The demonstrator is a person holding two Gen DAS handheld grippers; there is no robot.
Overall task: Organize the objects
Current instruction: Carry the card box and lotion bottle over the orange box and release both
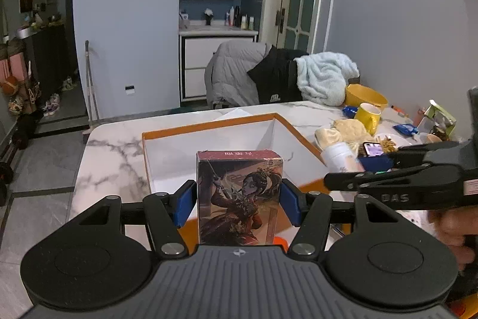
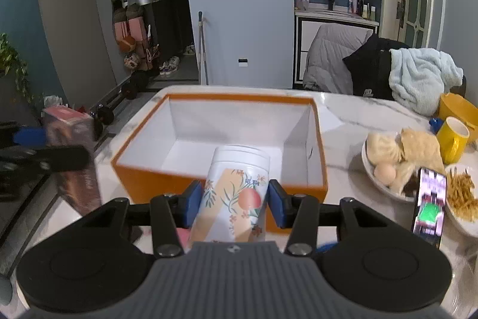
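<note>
Orange-walled, white-lined, one box (image 2: 143, 136) is sitting empty; left claw (image 1: 239, 204) is pinching one illustrated carton (image 1: 239, 196), right claw (image 2: 236, 204) one floral white canister (image 2: 236, 184).

Left wrist view: rides behind its own blue pads (image 1: 185, 204), angled down over the marble table (image 1: 110, 145), close to the orange box (image 1: 209, 126); right gripper (image 1: 328, 162) enters at its right edge. Right wrist view: same downward slant, slightly further right, box (image 2: 143, 181) dead ahead. Both share box, table, yellow mug (image 2: 452, 141), far vanity and mirror
</note>
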